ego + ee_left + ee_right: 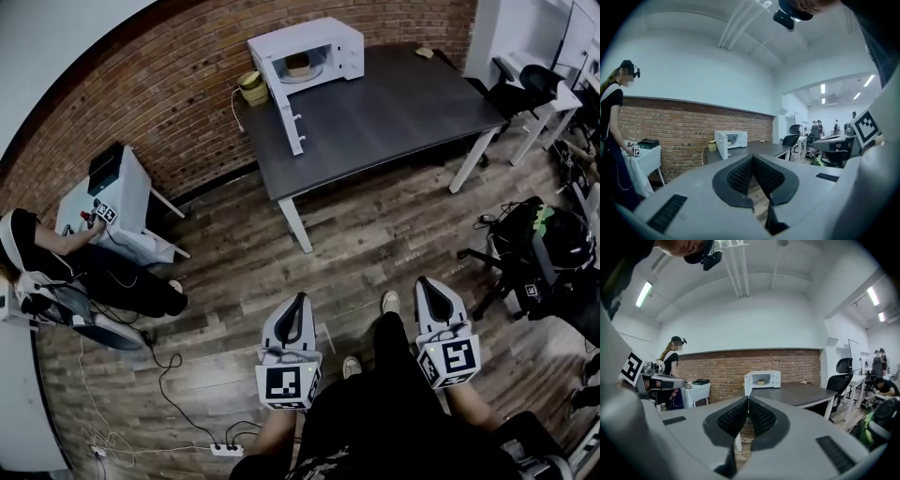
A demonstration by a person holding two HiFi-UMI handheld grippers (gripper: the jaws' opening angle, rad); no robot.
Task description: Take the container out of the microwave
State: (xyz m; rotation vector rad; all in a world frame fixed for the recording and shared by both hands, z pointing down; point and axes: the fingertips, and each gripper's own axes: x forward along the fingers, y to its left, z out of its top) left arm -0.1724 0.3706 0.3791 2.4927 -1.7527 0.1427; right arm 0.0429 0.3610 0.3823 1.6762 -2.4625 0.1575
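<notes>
Your left gripper point(299, 300) has its jaws pressed together with nothing between them, and your right gripper point(427, 283) is the same: pads meeting at the tips, empty. Both point ahead, roughly level, over bare wooden floor point(375, 234).

Straight ahead of both, well apart from them, stands the dark table point(394, 112). The white microwave point(309, 52) sits at its far corner against the brick wall point(169, 94). Its door point(289, 108) hangs open toward you, and the container point(761, 381) rests inside the cavity. From here it is too small to tell its shape or rim.

In my judgement, the task has not yet reached the grasp, so watch these:
- Closed jaws will only push the container deeper, so open them before you enter the cavity.
- The open door juts out on the left gripper's side, and a wide swing could knock it or drag the microwave.
- A yellowish object point(251, 86) sits just left of the microwave, within reach of a stray elbow.
- Cables point(169, 375) trail on the floor left of your left gripper, so step clear of them.
</notes>
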